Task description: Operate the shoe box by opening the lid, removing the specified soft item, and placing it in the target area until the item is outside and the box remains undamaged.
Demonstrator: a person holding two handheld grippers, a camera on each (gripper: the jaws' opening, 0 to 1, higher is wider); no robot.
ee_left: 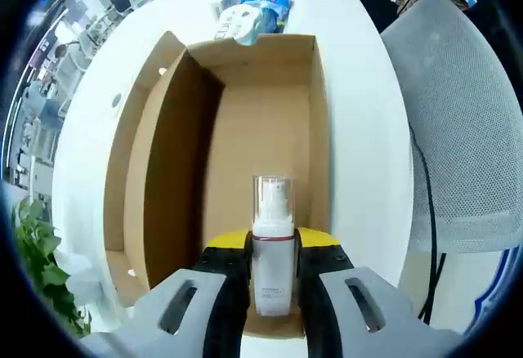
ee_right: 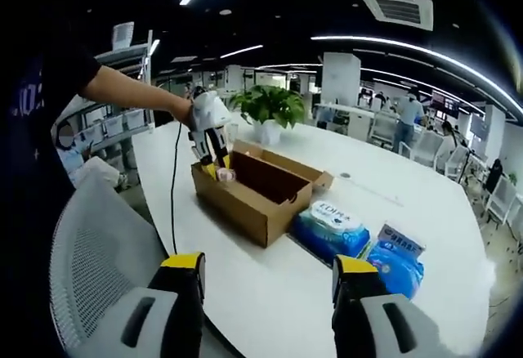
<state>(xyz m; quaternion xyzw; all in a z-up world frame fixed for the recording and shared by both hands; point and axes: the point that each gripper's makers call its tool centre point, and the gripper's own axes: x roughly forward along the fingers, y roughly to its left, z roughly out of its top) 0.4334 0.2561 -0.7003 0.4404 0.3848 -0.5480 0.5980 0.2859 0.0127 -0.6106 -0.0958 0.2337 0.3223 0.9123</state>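
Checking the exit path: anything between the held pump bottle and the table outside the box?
Nothing visible. The left hand-held gripper is shut on the pump bottle over the open cardboard box; lid flap folded aside. Bare white table lies beside it; wipe packs sit past the far end.

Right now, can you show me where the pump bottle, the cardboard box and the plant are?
pump bottle (ee_left: 273,248): left gripper view, on its white body.
cardboard box (ee_right: 245,203): right gripper view, on its near side wall.
plant (ee_right: 268,105): right gripper view, on its green leaves.

bright ceiling strip lights (ee_right: 392,43), sharp centre, fisheye bending at edges.
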